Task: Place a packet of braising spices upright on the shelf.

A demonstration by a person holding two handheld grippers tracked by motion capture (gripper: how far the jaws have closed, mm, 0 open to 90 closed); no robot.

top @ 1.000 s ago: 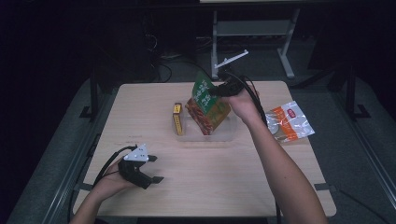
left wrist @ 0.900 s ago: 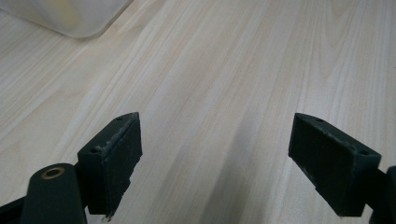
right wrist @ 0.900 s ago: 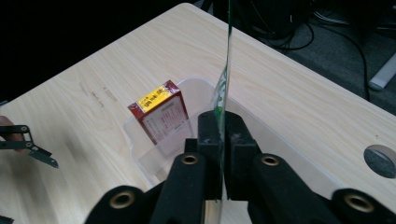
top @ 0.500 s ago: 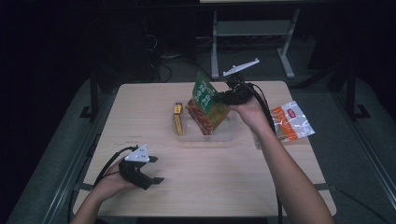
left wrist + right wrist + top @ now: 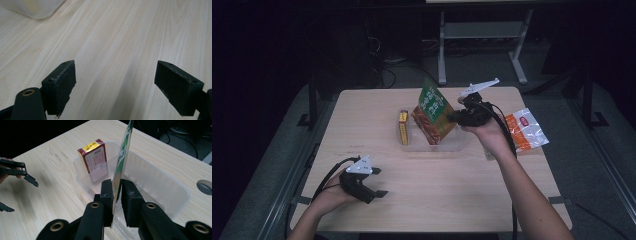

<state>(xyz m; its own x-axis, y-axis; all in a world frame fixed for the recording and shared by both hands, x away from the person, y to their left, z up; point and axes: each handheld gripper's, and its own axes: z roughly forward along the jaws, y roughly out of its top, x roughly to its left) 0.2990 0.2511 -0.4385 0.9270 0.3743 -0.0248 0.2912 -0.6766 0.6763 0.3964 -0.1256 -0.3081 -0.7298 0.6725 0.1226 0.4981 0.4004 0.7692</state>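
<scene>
Looking down from the high view, I have the right gripper (image 5: 462, 117) raised over the clear plastic bin (image 5: 457, 146) at the middle of the bench (image 5: 437, 200), its jaws clamped on the right edge of a green snack packet (image 5: 434, 116). The packet stands tilted, its lower end down in the bin and its top leaning toward the far side. A yellow-and-red box (image 5: 403, 127) stands upright in the bin's left end, apart from the packet. An orange-and-clear wrapper (image 5: 524, 130) lies on the bench to the right of my right hand, outside the bin. The left gripper (image 5: 371, 186) rests low at the near left of the bench, well apart from the bin, held in my left hand (image 5: 332, 192).

From the left gripper view, the jaws stand wide apart with nothing between them — just bare pale wood grain beneath. A corner of the bin (image 5: 35, 8) shows at the top left, out of focus.

From the right gripper view, the jaws are pressed together on the packet (image 5: 122, 162), which I see edge-on as a thin sheet rising from between them, above the bin (image 5: 160, 185). The box (image 5: 93, 160) stands upright against the bin's far end wall, its printed back facing me. The left gripper (image 5: 15, 180) shows at the left edge, jaws apart, low over the bench.
</scene>
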